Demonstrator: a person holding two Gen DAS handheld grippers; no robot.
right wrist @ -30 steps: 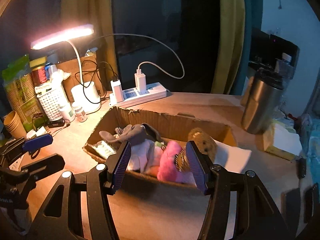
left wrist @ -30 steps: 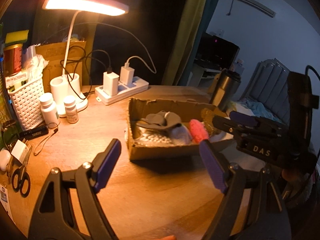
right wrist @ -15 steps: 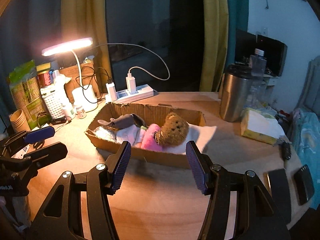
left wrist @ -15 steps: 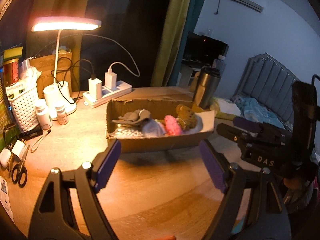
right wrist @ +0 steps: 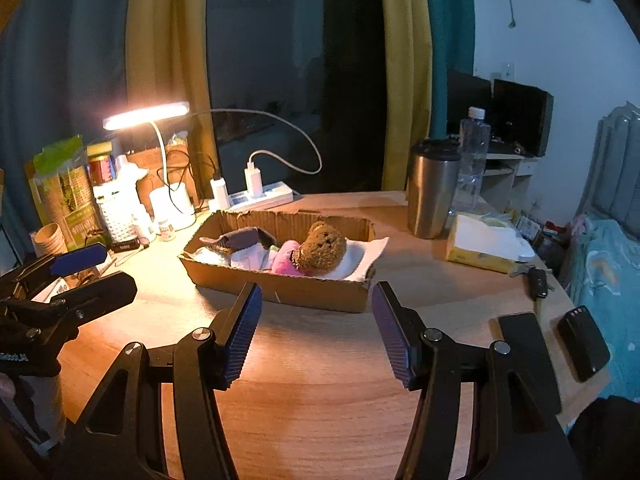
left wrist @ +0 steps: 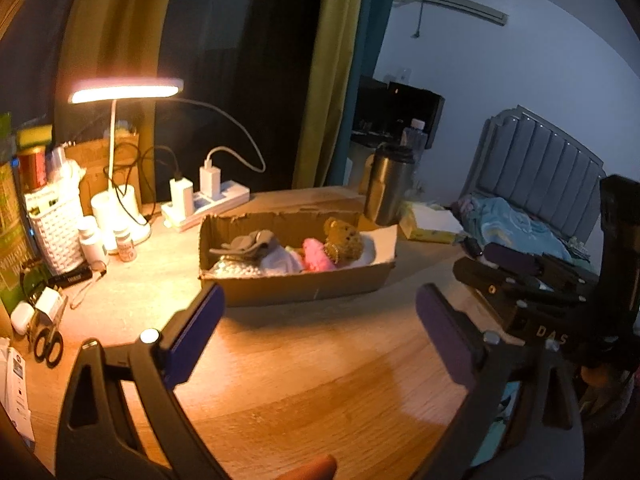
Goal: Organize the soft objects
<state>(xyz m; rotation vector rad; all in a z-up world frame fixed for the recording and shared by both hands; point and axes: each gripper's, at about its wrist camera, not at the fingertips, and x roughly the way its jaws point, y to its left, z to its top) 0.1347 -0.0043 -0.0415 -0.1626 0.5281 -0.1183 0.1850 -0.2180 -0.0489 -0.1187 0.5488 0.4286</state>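
Cardboard box (right wrist: 280,288): one
Soft toys: two; brown bear (right wrist: 322,246), pink plush (right wrist: 285,262)
Grippers: two; left gripper (left wrist: 320,332), right gripper (right wrist: 316,328)
Pill bottles (left wrist: 93,240): two
Chargers (left wrist: 209,177): two

White letters "DAS" stand on the black body of the right tongs (left wrist: 516,268), seen from the left camera; print on the green packet (right wrist: 66,192), the white card (left wrist: 16,392) and the small bottles (left wrist: 125,242) is too small to read.
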